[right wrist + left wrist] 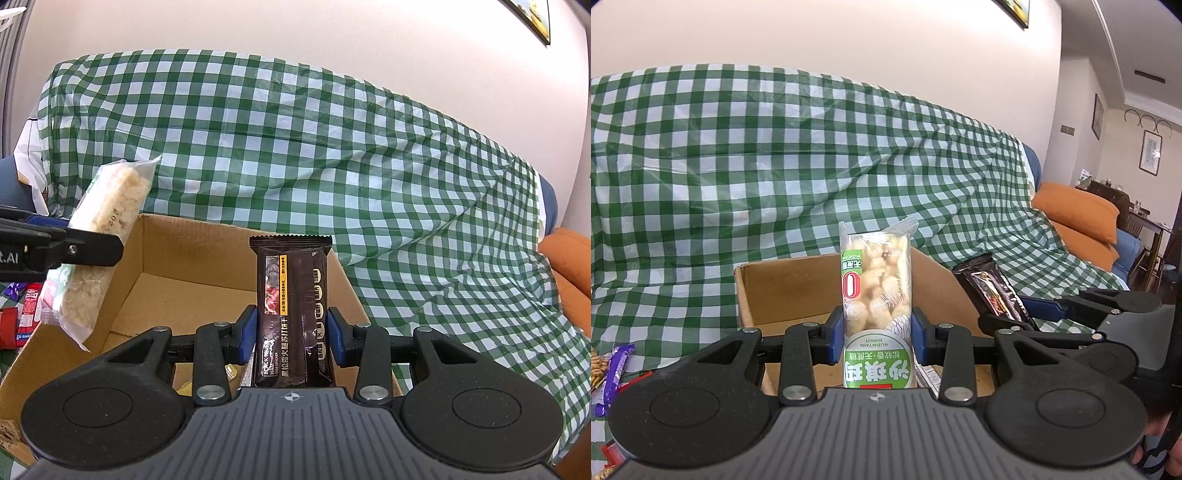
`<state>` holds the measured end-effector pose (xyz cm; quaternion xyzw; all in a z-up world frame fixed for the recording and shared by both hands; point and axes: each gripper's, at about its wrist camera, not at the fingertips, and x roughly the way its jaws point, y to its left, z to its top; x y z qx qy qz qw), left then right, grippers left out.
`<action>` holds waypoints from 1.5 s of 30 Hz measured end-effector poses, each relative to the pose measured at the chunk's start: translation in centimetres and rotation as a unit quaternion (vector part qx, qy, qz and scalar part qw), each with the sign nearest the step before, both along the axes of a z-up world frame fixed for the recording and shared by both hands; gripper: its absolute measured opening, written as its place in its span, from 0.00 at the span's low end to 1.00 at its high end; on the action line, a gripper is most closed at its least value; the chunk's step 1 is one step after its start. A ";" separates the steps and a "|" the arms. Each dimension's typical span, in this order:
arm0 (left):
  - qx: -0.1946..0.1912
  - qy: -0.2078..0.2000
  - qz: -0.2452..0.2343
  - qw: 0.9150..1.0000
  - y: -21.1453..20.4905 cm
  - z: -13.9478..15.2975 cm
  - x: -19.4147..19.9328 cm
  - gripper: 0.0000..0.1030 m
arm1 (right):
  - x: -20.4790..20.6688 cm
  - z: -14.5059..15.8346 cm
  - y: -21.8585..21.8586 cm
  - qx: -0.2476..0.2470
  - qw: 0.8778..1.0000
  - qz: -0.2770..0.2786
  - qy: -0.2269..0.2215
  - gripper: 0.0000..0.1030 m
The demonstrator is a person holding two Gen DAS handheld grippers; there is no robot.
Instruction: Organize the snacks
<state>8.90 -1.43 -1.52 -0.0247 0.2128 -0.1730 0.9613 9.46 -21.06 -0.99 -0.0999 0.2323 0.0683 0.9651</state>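
Note:
My left gripper (877,334) is shut on a green and clear snack pack (874,291), held upright above the open cardboard box (783,291). The right wrist view shows this same pack (99,236) at the left, over the box's left wall. My right gripper (291,338) is shut on a dark brown cracker pack (291,295), upright over the cardboard box (177,266). That dark pack (991,291) and the right gripper's blue fingers (1045,310) appear at the right of the left wrist view. A few wrappers lie on the box floor beneath the grippers.
A green and white checked cloth (775,155) drapes the sofa behind the box. Loose snacks lie left of the box: a purple bar (615,373) and red packs (26,317). An orange cushion (1078,214) sits at the right.

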 end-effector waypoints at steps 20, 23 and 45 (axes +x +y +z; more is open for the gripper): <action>0.002 0.000 -0.005 1.000 -0.6 -0.2 0.3 0.39 | 0.1 -0.2 0.0 0.000 1.000 0.000 -0.001 0.40; 0.001 -0.001 -0.007 1.000 -0.8 -0.2 0.2 0.39 | 0.1 -0.2 0.0 0.000 1.000 -0.001 -0.001 0.40; -0.033 0.005 -0.008 0.999 -0.6 -0.2 0.2 0.58 | 0.0 -0.3 -0.4 -0.002 0.999 -0.038 -0.007 0.75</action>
